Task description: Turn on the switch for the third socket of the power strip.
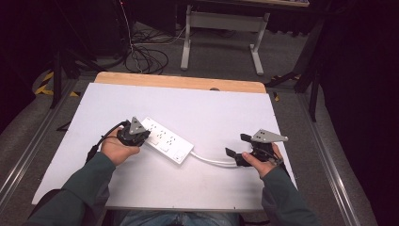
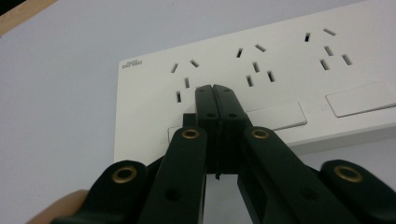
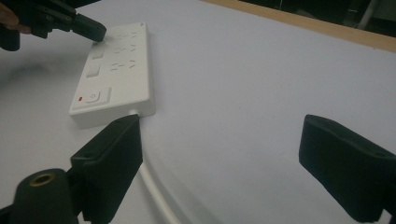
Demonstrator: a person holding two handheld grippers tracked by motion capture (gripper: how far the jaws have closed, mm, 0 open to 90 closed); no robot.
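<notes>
**Ana:** Left gripper (image 1: pixel 141 136) first: how do its jaws stand?

**Ben:** Pressed together with nothing between them. In the left gripper view the two black tips meet in one seam and sit on the top face of the white power strip (image 2: pixel 261 88), at the rocker switch nearest the strip's free end, just below the first set of socket slots. The right gripper view agrees: the joined tip rests on the far end of the strip.

**Ana:** And the strip itself?

**Ben:** It lies flat and slantwise on the white table sheet (image 1: pixel 211 108). In the high view its free end is under the left gripper, and its other end points toward the right gripper. That end carries a larger switch with a small red mark (image 3: pixel 92 98), and the white cable (image 1: pixel 211 160) leaves the strip there.

**Ana:** The right gripper (image 1: pixel 237 147)?

**Ben:** Its jaws stand wide apart and hold nothing. It is clear of the strip, off the cable end. The cable runs from the strip toward it, and in the right gripper view passes just beside the left-hand jaw; whether it touches I cannot tell.

**Ana:** The hands?

**Ben:** Each grips its tool from behind, in a dark green sleeve (image 1: pixel 89 179).
</notes>
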